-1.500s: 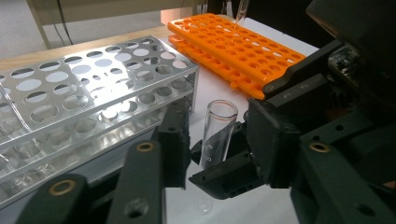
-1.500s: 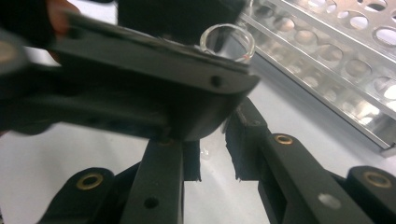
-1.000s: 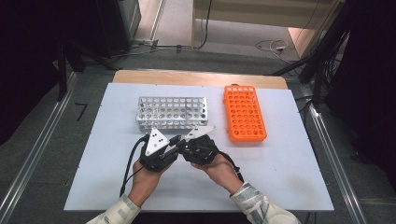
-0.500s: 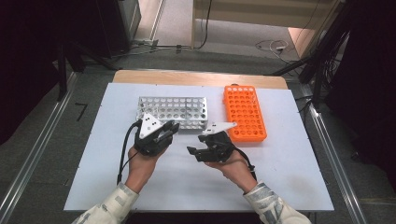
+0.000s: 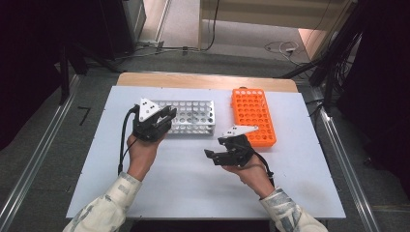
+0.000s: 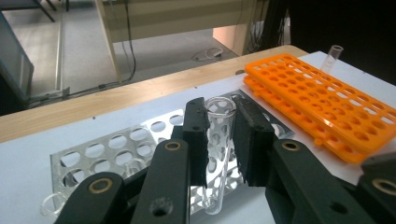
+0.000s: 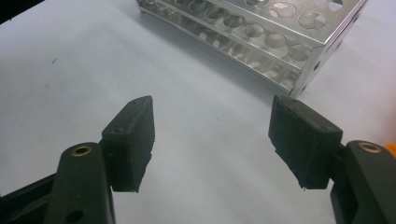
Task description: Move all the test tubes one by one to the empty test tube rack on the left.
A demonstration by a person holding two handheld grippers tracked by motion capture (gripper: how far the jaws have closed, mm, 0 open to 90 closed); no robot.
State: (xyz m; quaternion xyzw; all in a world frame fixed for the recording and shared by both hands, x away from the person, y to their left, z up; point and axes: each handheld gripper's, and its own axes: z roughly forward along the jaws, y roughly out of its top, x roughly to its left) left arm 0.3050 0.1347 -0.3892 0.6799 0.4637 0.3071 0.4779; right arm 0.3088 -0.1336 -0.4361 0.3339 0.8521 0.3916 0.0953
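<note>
Left gripper view: the left gripper (image 6: 219, 140) is clamped on a clear glass test tube (image 6: 218, 154), tube upright between the two black pads (image 6: 198, 140), open mouth at the top just above the pad tips, rounded bottom hanging below them, not seated in any hole. Behind and below the tube sits the metal test-tube rack (image 6: 116, 149), silver with round holes, lying on the white table sheet (image 6: 28, 163). To its right is the orange test-tube rack (image 6: 322, 98), and another clear tube (image 6: 332, 56) stands at its far edge. High view: left gripper (image 5: 155, 123) with its grey three-cornered plate is over the left end of the metal rack (image 5: 193, 116), the person's left hand (image 5: 142, 150) under it, cable trailing down toward the sleeve. The right gripper (image 5: 223, 151) is out over bare sheet, near the lower-left corner of the orange rack (image 5: 252, 116) and well apart from the left one; it is lying roughly level, pointing left. Right gripper view: right gripper (image 7: 212, 140) has its jaws spread wide, nothing between the pads, just white sheet (image 7: 70, 70) under them; the jaws have just been opening. The corner of the metal rack (image 7: 280, 51) shows beyond the jaws, apart from them. A wooden strip (image 5: 203, 79) runs along the table's far edge.
</note>
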